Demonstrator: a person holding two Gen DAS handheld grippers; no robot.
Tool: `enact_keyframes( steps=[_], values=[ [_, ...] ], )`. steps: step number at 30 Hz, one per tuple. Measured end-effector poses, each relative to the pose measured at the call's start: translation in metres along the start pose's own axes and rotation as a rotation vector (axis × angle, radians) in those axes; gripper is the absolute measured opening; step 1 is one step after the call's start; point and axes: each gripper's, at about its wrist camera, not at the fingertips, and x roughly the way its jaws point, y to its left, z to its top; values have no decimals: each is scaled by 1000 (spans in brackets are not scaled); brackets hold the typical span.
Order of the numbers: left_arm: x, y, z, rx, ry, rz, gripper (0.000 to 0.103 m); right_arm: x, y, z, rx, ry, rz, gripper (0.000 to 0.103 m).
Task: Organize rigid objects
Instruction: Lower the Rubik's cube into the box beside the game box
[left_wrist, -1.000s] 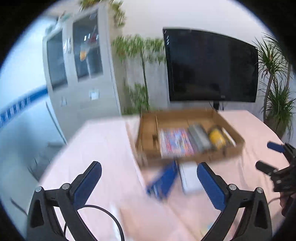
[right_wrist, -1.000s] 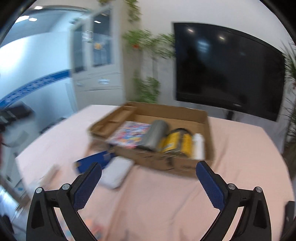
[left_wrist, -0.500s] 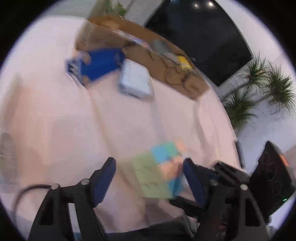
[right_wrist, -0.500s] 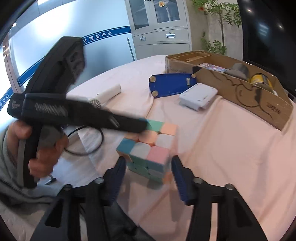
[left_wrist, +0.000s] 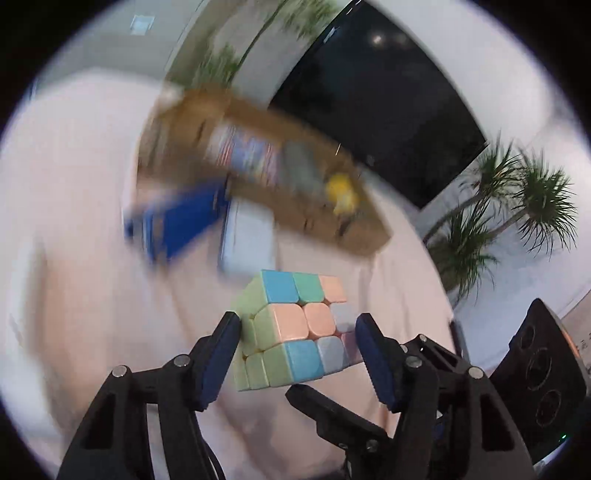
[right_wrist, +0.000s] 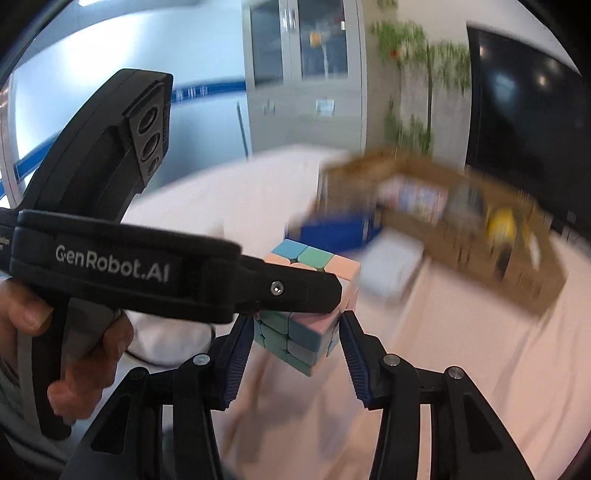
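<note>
Both hand-held grippers meet at one thing: a pastel puzzle cube (left_wrist: 295, 328). From the left wrist view, the left hand-held gripper (left_wrist: 297, 354) has a blue pad against each side of the cube, so it looks to be pinching it. From the right wrist view, the right hand-held gripper (right_wrist: 297, 345) also brackets the cube (right_wrist: 314, 295) narrowly with its pads at the lower layers; whether both pads press or only sit just beside the faces is hard to tell, though it reads as a grip. The left tool's black body (right_wrist: 177, 284) crosses in front of the cube's upper half there, with the person's hand (right_wrist: 74, 354) on its handle.

The cube appears lifted off the pink-covered bench (left_wrist: 92, 229), though blur makes that uncertain. Beyond it sits a cardboard box (left_wrist: 354, 236) already holding a colourful flat item (left_wrist: 243, 155), a grey object and something yellow (left_wrist: 341, 192). So part of the sorting seems done.

Still outside the box, just in front of its near wall, lie a blue flat object (left_wrist: 177, 221) and a white slab (left_wrist: 247, 236). I judge the cube is mid-transfer, with those two and perhaps more left to stow.
</note>
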Motion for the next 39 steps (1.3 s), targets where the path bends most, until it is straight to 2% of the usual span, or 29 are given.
enact_keyframes(
  steps=[5, 8, 12, 15, 20, 25, 31, 36, 39],
  values=[
    [-21, -20, 88, 99, -113, 38, 64, 6, -20, 78, -45, -163, -23, 46],
    [-14, -15, 135, 109, -135, 26, 64, 30, -36, 123, -89, -201, -62, 47],
    [23, 5, 186, 116, -102, 38, 64, 81, -78, 169, -44, -178, -36, 46],
    [65, 28, 205, 70, -12, 42, 64, 129, -106, 178, 9, -125, -31, 46],
    [131, 60, 205, 46, 134, 26, 64, 191, -143, 164, 103, -44, -50, 46],
    [166, 80, 187, 12, 241, 27, 64, 237, -160, 137, 159, 69, -69, 46],
    [160, 75, 173, 46, 250, 56, 59, 252, -158, 123, 184, 113, -84, 46],
    [150, 75, 169, 27, 262, 62, 59, 263, -155, 129, 210, 141, -90, 47],
    [139, 76, 170, 42, 254, 122, 57, 271, -155, 134, 223, 159, -76, 49]
  ],
)
